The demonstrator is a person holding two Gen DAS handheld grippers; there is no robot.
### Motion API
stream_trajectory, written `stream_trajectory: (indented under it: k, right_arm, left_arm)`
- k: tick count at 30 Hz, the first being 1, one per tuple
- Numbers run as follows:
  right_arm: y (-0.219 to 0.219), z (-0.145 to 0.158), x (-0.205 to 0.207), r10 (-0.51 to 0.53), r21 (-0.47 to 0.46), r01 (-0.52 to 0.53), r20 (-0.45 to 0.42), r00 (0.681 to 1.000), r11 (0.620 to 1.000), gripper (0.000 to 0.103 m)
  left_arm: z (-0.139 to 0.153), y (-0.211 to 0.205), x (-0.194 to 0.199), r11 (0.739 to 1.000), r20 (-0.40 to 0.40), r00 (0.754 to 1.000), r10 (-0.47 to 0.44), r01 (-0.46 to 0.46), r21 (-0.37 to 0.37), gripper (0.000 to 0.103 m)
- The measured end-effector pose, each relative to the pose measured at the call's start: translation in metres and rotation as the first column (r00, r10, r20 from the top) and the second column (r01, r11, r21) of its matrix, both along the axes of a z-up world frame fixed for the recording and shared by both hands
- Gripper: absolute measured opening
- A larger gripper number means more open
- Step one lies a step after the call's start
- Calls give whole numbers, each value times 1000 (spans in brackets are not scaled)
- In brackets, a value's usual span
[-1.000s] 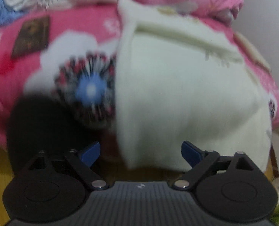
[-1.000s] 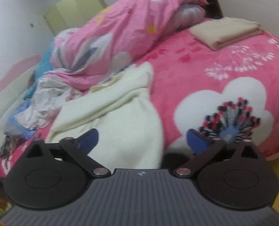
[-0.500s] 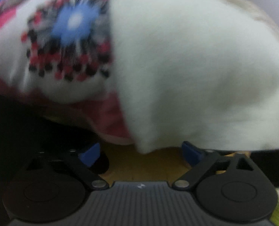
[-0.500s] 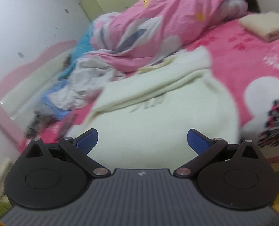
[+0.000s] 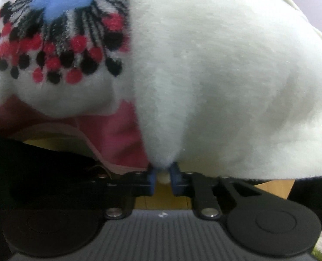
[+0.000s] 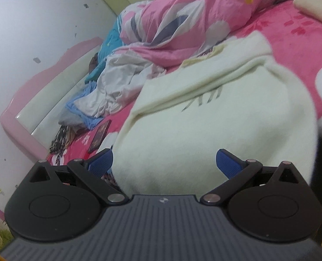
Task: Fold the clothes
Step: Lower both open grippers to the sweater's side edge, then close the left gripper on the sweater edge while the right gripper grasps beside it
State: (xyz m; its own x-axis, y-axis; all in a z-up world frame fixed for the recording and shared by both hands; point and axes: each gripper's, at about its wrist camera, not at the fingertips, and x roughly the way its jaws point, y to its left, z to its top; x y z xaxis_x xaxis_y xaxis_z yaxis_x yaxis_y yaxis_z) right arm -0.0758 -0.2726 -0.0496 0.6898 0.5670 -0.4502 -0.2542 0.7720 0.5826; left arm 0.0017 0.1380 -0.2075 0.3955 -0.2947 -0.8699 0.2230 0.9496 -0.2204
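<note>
Your left gripper [image 5: 163,174] has just squeezed shut on the bottom corner of the cream fleece top [image 5: 226,76], low in the picture. Your right gripper [image 6: 164,163] is spread wide, the top [image 6: 204,130] filling the middle on the pink bed [image 6: 291,34].

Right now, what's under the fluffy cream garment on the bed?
The fluffy cream garment lies on the pink floral fleece blanket and hangs over the bed edge. What the blanket holds beneath it is covered.

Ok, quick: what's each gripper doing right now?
Left gripper: just closed, pinching the cream garment at its hanging corner.
Right gripper: open, holding nothing.
</note>
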Motion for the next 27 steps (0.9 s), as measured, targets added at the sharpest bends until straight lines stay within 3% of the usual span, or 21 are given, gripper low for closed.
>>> stream_trajectory:
  k: [6, 12, 16, 20, 25, 27]
  right_arm:
    - [18, -21, 4, 52, 12, -51, -69, 996, 999, 102]
    - [43, -61, 10, 163, 224, -113, -219, 962, 968, 102]
    - [66, -104, 9, 236, 381, -76, -393, 889, 921, 98]
    - [83, -147, 3, 298, 517, 41, -554, 777, 855, 94]
    - [98, -186, -8, 339, 591, 210, -678, 652, 779, 94]
    - [101, -196, -12, 336, 604, 267, -698, 632, 751, 94]
  left_arm:
    - [18, 8, -19, 999, 30, 999, -35, 35, -12, 9]
    - [48, 28, -41, 993, 56, 998, -26, 32, -115, 8]
    - [64, 40, -47, 982, 56, 998, -5, 15, -188, 7]
    - [73, 47, -51, 973, 48, 999, -3, 14, -230, 7]
    - [84, 66, -46, 944, 25, 999, 31, -21, -328, 7]
    - [90, 61, -42, 944, 39, 999, 36, -21, -329, 7]
